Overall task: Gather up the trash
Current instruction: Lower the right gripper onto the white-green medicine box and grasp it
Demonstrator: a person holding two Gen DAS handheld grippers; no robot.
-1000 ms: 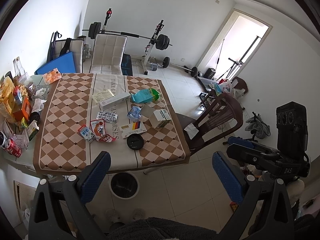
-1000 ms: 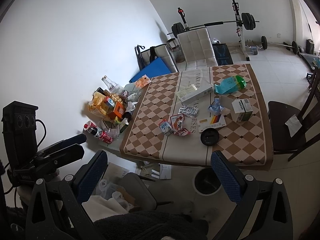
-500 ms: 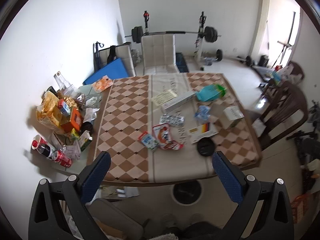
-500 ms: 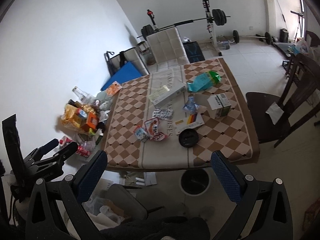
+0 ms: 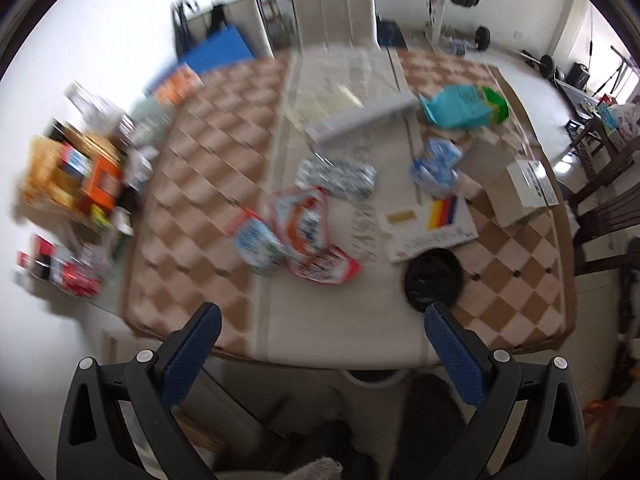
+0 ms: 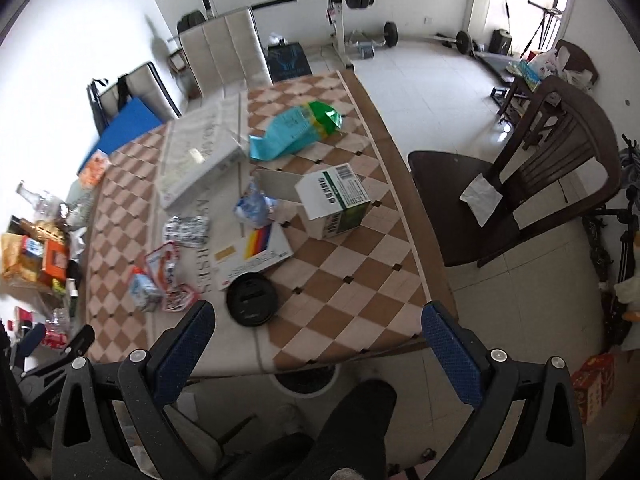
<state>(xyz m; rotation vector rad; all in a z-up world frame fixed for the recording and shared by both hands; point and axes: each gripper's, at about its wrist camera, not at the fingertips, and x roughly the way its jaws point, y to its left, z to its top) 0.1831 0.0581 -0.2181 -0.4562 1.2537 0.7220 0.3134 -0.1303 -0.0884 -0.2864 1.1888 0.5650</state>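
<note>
Trash lies on the checkered table (image 5: 192, 216) (image 6: 360, 280): a red-white wrapper (image 5: 308, 236) (image 6: 168, 272), a small milk carton (image 5: 256, 244) (image 6: 142, 290), a foil blister pack (image 5: 336, 178) (image 6: 187, 230), a crumpled blue wrapper (image 5: 436, 164) (image 6: 254, 208), a black lid (image 5: 434, 280) (image 6: 252, 298), a teal-green bag (image 5: 464, 106) (image 6: 296, 130) and an open green-white box (image 6: 334, 198) (image 5: 524, 192). A round bin (image 6: 306, 380) stands under the table's near edge. My left gripper (image 5: 320, 356) and right gripper (image 6: 318, 356) are open and empty, held above the near edge. The left wrist view is motion-blurred.
Snack packs and cans (image 5: 68, 176) crowd the table's left side. A flat white box (image 6: 200, 160) and a rainbow-marked card (image 6: 252, 256) lie mid-table. A dark wooden chair (image 6: 520, 184) stands to the right, a white chair (image 6: 224, 48) behind the table.
Both grippers have moved forward and closer to the table; the left view swung left to face it, the right view swung right. Both stay open and empty.
</note>
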